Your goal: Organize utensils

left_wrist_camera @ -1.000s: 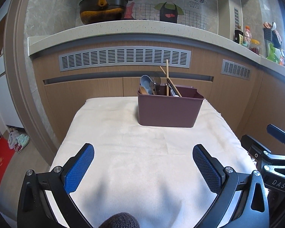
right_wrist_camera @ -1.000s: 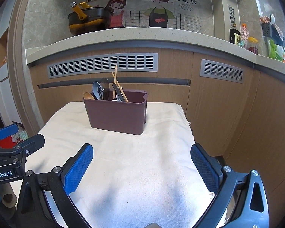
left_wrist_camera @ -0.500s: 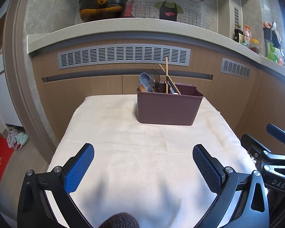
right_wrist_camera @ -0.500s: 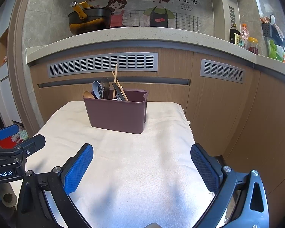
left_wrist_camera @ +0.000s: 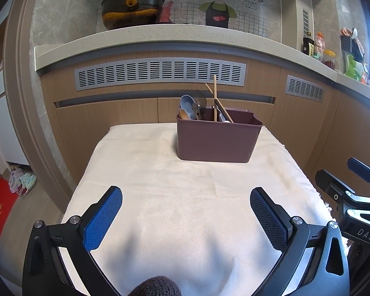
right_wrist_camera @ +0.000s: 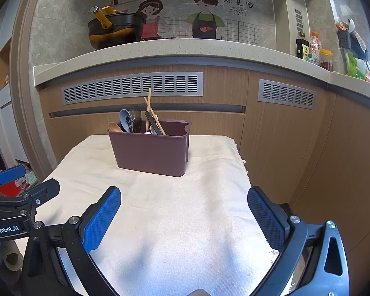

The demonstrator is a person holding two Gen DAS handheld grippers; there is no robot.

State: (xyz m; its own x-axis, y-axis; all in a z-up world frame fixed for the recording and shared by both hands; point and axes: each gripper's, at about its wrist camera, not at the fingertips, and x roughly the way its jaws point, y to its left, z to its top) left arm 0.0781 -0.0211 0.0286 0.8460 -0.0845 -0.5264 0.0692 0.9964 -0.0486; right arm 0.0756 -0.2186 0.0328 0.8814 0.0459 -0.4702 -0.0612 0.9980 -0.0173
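A maroon plastic caddy (left_wrist_camera: 218,139) stands at the far end of the cream cloth-covered table (left_wrist_camera: 175,197); it also shows in the right wrist view (right_wrist_camera: 151,154). Spoons (left_wrist_camera: 188,108), wooden chopsticks (left_wrist_camera: 215,98) and a dark-handled utensil stand in it. My left gripper (left_wrist_camera: 186,218) is open and empty above the near part of the cloth. My right gripper (right_wrist_camera: 183,218) is open and empty, also well short of the caddy. Each gripper shows at the edge of the other's view.
Wooden cabinets with grey vents (left_wrist_camera: 160,72) stand behind the table under a stone counter (left_wrist_camera: 160,35). A dark wok (left_wrist_camera: 132,9) sits on the counter, with bottles and jars (left_wrist_camera: 318,49) at its right. The table drops off left and right.
Both grippers have drifted slightly, so the caddy sits a little higher in the left view. Both stay open and empty. The caddy has not moved.
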